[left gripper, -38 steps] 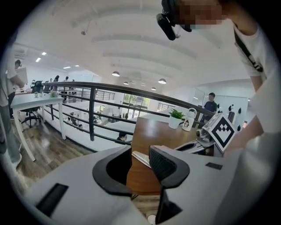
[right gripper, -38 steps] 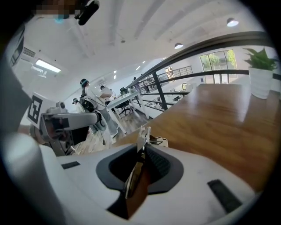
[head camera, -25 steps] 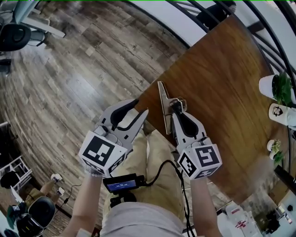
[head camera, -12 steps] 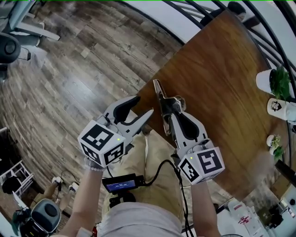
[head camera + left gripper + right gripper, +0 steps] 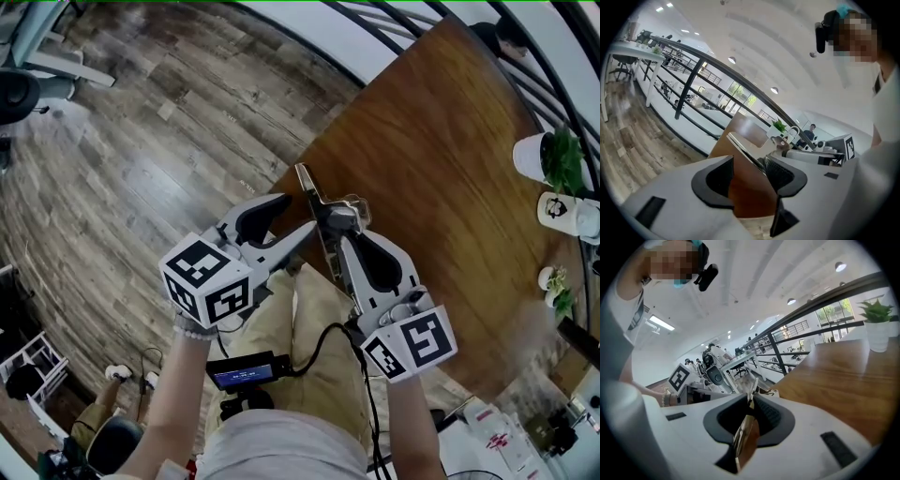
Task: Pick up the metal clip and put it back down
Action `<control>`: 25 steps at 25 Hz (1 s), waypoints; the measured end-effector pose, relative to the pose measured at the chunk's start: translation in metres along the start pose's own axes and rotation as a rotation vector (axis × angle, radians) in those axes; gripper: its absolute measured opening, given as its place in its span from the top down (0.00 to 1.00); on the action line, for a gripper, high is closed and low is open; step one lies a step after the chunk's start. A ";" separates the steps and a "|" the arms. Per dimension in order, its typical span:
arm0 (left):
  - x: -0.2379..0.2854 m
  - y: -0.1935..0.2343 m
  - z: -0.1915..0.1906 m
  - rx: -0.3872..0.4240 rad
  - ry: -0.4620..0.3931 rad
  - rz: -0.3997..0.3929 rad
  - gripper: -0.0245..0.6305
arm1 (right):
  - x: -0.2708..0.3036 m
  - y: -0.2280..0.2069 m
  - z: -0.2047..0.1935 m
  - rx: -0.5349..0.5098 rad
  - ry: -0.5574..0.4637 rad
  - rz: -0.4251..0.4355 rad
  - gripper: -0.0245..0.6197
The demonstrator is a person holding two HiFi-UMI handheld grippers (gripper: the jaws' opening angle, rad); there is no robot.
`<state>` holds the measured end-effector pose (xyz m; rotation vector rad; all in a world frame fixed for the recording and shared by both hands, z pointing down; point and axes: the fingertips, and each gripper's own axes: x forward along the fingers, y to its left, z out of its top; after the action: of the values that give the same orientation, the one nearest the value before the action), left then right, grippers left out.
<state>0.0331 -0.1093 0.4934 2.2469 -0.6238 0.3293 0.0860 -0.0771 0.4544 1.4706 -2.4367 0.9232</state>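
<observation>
The metal clip (image 5: 313,202) is a long shiny strip with a wire handle, held up over the near corner of the brown table (image 5: 441,159). My right gripper (image 5: 337,223) is shut on it; in the right gripper view the strip (image 5: 746,439) stands on edge, pinched between the pads. My left gripper (image 5: 292,225) is just left of the clip, and its jaws are opening. In the left gripper view the strip (image 5: 746,154) runs between the jaws, close to the right pad (image 5: 780,174) and apart from the left one. The left gripper's midpoint (image 5: 750,180) lies over the strip's brown reflection.
Potted plants (image 5: 561,169) and a white printed mug (image 5: 565,221) stand along the table's far right edge. A black railing (image 5: 717,70) borders the table's far side. Wood-plank floor (image 5: 141,169) lies to the left. A handheld device with a cable (image 5: 246,371) hangs at the person's waist.
The left gripper moved right up to the clip and its jaws spread wider. The right gripper, still gripping the clip, drifted slightly left, and the strip now leans further left.
</observation>
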 end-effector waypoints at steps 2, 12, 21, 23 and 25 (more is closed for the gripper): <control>0.002 -0.005 0.001 -0.008 -0.005 -0.027 0.63 | -0.002 0.002 0.003 -0.008 -0.008 0.009 0.88; -0.006 -0.025 0.008 -0.048 -0.029 -0.116 0.63 | -0.014 0.017 0.016 -0.046 -0.051 0.046 0.89; -0.021 -0.050 0.030 -0.013 -0.077 -0.152 0.63 | -0.028 0.034 0.036 -0.073 -0.088 0.070 0.89; -0.025 -0.056 0.036 0.004 -0.089 -0.153 0.63 | -0.032 0.038 0.042 -0.078 -0.098 0.072 0.89; -0.031 -0.062 0.044 0.022 -0.101 -0.149 0.63 | -0.036 0.043 0.048 -0.085 -0.108 0.073 0.89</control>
<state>0.0415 -0.0951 0.4128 2.3263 -0.5031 0.1497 0.0769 -0.0631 0.3826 1.4475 -2.5878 0.7606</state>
